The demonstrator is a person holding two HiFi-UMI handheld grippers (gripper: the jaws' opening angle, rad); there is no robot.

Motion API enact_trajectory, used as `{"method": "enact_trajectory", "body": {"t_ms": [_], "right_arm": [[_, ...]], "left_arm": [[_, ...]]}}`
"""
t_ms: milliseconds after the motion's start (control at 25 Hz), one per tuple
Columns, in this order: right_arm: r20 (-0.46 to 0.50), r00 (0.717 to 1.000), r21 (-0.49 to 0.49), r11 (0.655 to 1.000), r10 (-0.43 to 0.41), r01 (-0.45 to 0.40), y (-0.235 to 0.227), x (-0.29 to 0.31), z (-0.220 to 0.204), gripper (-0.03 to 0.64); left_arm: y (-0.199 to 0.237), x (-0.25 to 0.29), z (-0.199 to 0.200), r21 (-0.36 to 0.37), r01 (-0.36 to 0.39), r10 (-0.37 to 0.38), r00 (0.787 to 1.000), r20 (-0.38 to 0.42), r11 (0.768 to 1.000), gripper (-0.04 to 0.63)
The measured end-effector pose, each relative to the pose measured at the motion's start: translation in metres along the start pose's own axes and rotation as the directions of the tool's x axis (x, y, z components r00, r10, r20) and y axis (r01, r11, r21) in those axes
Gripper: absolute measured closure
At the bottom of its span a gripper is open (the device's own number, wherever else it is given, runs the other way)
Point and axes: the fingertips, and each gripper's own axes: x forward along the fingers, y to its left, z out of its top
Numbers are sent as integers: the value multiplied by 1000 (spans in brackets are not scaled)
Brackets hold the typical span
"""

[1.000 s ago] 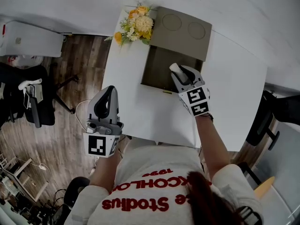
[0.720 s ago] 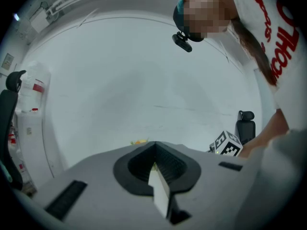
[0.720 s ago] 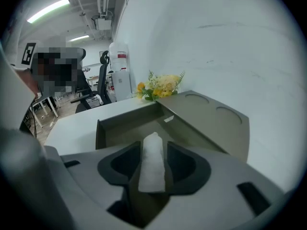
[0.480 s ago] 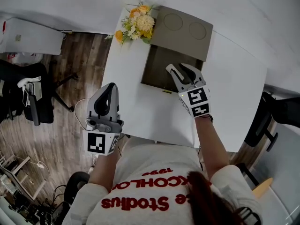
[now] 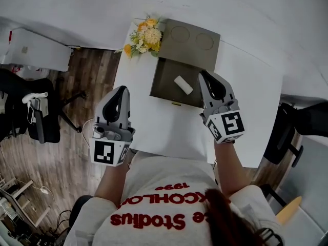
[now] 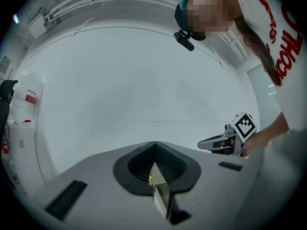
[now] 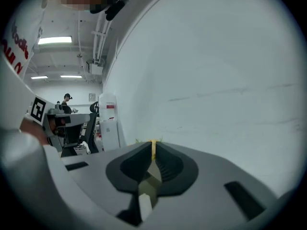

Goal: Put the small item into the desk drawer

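Observation:
The small white item lies loose on the floor of the open olive drawer, which juts out of a low cabinet on the white desk. My right gripper hovers just to the item's right, over the drawer's right edge. Its jaws are closing, with nothing between them; in the right gripper view they stand almost together. My left gripper hangs over the desk's left part, apart from the drawer, jaws together and empty.
A bunch of yellow and white flowers stands beside the cabinet's left corner. Office chairs stand on the wood floor at left and another chair at right. A white wall fills both gripper views.
The right gripper opened over the drawer, let go of the white item, drew back to the right and brought its jaws together. The item now lies in the drawer. The left gripper barely moved.

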Motion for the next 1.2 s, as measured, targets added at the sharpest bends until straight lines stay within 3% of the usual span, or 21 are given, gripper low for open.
{"method": "enact_trajectory", "body": {"t_ms": [280, 600, 1200], "right_arm": [[142, 988, 5, 998, -60, 60, -4, -40, 56, 597], [235, 961, 4, 988, -149, 152, -12, -85, 90, 598], [267, 921, 19, 957, -283, 288, -23, -150, 100, 611]], "left_arm": [[-9, 8, 31, 38, 27, -29, 998, 49, 999, 589], [-18, 9, 55, 66, 52, -58, 993, 98, 996, 589], [-38, 12, 70, 74, 131, -140, 981, 131, 989, 589]]}}
